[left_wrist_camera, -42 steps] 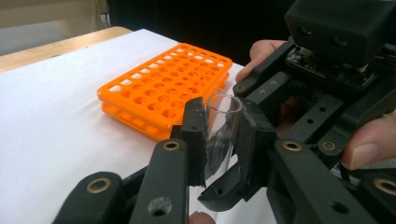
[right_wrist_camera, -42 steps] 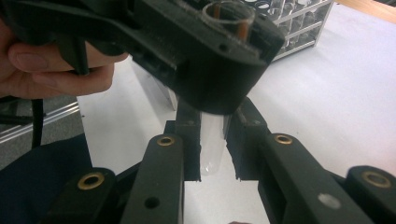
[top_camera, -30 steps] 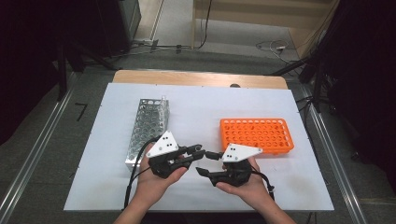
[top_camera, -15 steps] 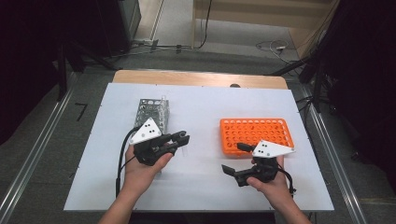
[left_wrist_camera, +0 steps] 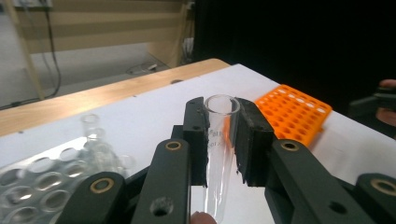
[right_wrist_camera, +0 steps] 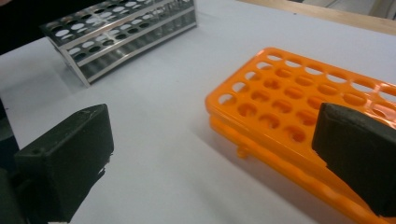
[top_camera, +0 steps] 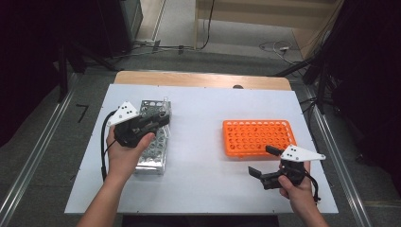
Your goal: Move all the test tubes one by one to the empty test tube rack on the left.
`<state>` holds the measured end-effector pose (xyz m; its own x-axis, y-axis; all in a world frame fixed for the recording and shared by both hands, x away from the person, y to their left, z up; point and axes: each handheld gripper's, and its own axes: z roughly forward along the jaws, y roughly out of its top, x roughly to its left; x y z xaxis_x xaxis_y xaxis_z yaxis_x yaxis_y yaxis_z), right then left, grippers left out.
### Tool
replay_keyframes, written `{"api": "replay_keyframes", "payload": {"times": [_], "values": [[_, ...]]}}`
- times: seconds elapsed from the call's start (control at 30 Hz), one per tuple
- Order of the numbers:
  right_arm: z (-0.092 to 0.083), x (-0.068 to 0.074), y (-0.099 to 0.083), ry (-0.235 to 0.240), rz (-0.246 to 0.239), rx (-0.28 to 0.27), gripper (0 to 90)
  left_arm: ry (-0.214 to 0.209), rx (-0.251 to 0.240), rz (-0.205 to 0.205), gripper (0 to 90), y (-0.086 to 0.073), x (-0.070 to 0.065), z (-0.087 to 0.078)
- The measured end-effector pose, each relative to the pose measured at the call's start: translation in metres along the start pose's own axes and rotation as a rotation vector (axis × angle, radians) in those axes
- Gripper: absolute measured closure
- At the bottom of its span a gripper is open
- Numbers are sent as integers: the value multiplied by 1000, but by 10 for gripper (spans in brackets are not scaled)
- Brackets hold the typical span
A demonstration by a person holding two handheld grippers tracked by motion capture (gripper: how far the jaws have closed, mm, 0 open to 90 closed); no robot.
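The left hand-held gripper is clamped on a clear glass test tube, its 2 black pads pressed against the tube's sides just below the rim. In the left gripper view the tube stands nearly upright between the pads, open mouth on top, lower end running down out of the frame. In the high view this left hand-held gripper hangs over the metal rack, which lies on the left part of the white worktop; 1 more clear tube stands in that rack, just beside the gripper's left jaw.

The right hand-held gripper has its jaws wide apart, having just been opening, with nothing between them. Its 2 pads stand well apart over bare worktop. The orange rack lies just beyond it, its near edge close to the jaw tips, its holes all without tubes as far as the right gripper view shows. The held tube is well apart from the orange rack, across the middle of the worktop.
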<state>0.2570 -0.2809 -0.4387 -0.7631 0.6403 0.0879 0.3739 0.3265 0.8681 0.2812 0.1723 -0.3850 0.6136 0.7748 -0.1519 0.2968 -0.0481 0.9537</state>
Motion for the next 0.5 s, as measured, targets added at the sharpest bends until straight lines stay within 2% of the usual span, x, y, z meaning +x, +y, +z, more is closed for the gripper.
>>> {"api": "replay_keyframes", "payload": {"times": [0.3,0.5], "values": [[-16,-15,-12,-41,29,5,0,67,8,-12,759,0,22,13],[-19,-21,-14,-54,37,-7,0,105,16,-11,759,-6,28,23]]}}
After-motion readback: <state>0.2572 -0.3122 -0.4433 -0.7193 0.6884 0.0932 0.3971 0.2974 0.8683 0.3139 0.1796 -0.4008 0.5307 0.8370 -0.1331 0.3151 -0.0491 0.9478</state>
